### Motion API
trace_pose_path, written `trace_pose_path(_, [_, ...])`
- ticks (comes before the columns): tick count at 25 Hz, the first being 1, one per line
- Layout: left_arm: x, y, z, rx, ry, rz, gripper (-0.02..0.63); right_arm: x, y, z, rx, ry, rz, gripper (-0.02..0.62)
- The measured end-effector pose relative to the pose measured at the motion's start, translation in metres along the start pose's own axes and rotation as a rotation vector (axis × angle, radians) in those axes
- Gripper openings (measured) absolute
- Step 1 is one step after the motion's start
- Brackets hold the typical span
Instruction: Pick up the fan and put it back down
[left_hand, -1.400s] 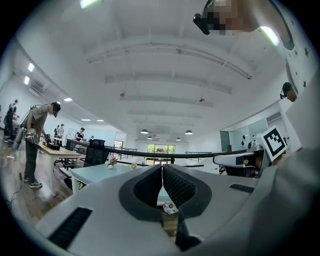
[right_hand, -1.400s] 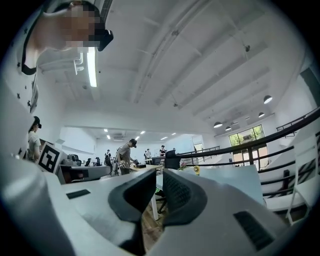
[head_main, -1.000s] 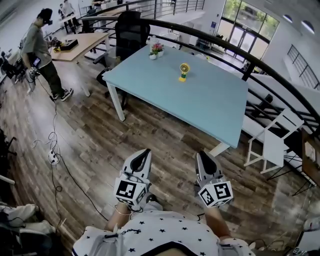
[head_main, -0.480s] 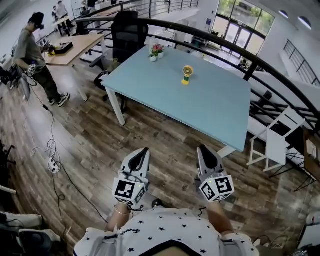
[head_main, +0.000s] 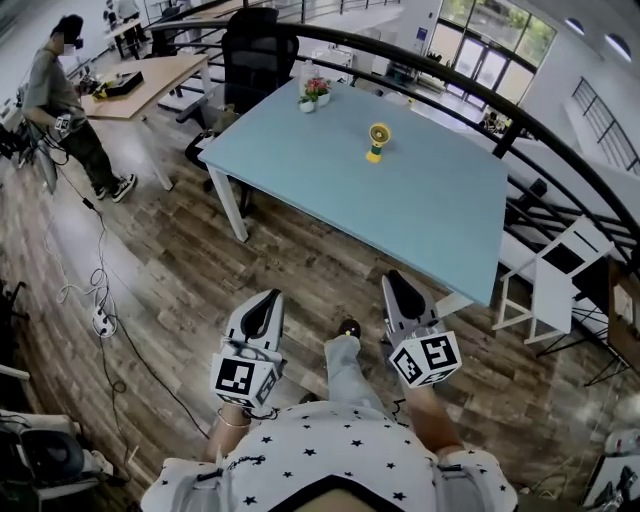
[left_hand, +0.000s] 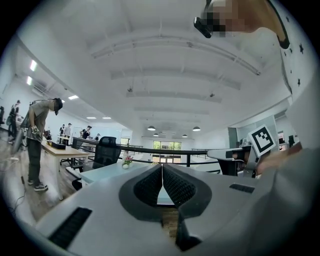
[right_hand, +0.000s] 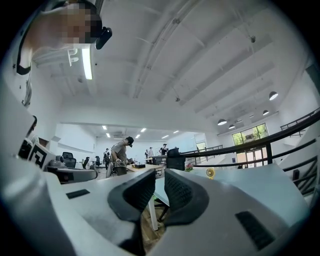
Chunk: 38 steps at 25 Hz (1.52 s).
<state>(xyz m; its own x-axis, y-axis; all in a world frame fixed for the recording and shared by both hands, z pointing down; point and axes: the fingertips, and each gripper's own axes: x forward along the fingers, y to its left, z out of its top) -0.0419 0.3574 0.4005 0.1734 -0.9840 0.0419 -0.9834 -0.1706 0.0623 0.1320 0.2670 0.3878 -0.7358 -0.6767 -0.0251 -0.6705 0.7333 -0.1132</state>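
Yellow fan (head_main: 378, 141): stood upright on the far half of the table, untouched. It showed small beyond the jaws in the right gripper view.
Table (head_main: 430, 215): the pale blue top's near edge sat closer to both grippers than a second earlier. The fan's spot on it was unchanged.
Flower pot (head_main: 312, 98): at the far-left corner of the top, well apart from the fan.
Left gripper (head_main: 262, 308): jaws clamped together with nothing between them, held level over the wood floor (head_main: 190, 270), short of the table.
Right gripper (head_main: 398, 288): jaws a narrow slit apart, having just eased open a touch. Nothing was held; only floor and a table leg showed through the gap.
Shoe (head_main: 348, 327): new between the grippers, absent half a second before, so the person was mid-stride toward the table.
Meaning for task: approach only. The pick had not begun, and by my read the fan was still out of reach.
Next, my guess: close the remaining gap, then open one gripper wide enough for the fan's stem.
Risk: the fan looked light and top-heavy, so a nudge from a barely parted jaw could tip it.
Bystander (head_main: 55, 95): stood by a wooden desk (head_main: 150, 85) at far left, well clear.
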Motion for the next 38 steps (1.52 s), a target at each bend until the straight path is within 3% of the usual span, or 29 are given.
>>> trace_pose_path(9, [0.070,0.049,0.007,0.011,-0.009,0.099,0.029,0.097,-0.048,0.008,0.005,-0.039,0.070,0.038])
trace_pose_path(20, [0.213,0.081,0.005,-0.037,-0.010,0.109,0.029,0.202,-0.157,-0.002,-0.020,0.047,0.054,0.040])
trace_pose_path(29, [0.320,0.092,-0.003,-0.058,-0.007,0.076,0.029,0.256,-0.234,-0.009,-0.023,0.090,0.021,0.042])
trace_pose_path(38, [0.381,0.101,-0.001,-0.049,0.010,0.017,0.029,0.285,-0.276,-0.027,0.004,0.099,-0.051,0.042])
